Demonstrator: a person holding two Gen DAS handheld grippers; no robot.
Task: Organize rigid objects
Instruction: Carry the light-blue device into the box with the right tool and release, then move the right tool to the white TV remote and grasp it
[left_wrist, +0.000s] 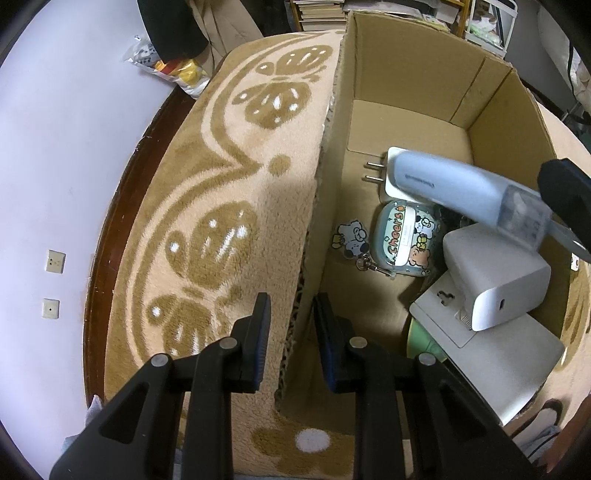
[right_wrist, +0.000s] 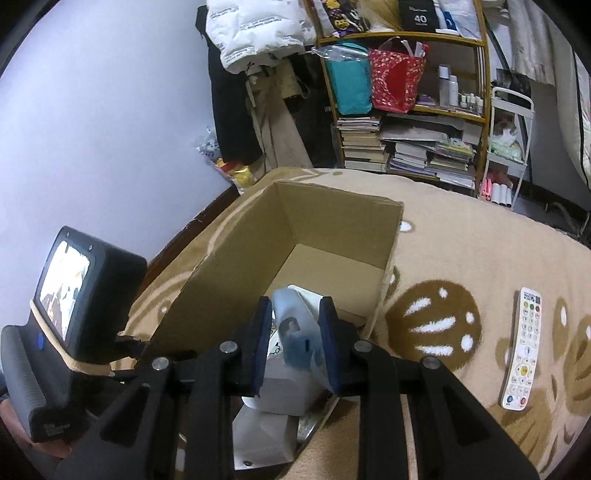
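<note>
My right gripper (right_wrist: 291, 345) grasps a pale blue device (right_wrist: 293, 332) between its pads, above the inside of the cardboard box (right_wrist: 221, 280). My left gripper (left_wrist: 291, 332) is clenched on the box's near wall (left_wrist: 317, 236). A white remote (right_wrist: 522, 349) lies apart on the blanket (right_wrist: 461, 240).

A home bedroom: plush blanket (right_wrist: 443, 236); cluttered bookshelf (right_wrist: 406, 110); hanging coats (right_wrist: 258, 92).

Patterned blanket (right_wrist: 461, 229) under cardboard box (right_wrist: 332, 218) and remote (right_wrist: 522, 347).
</note>
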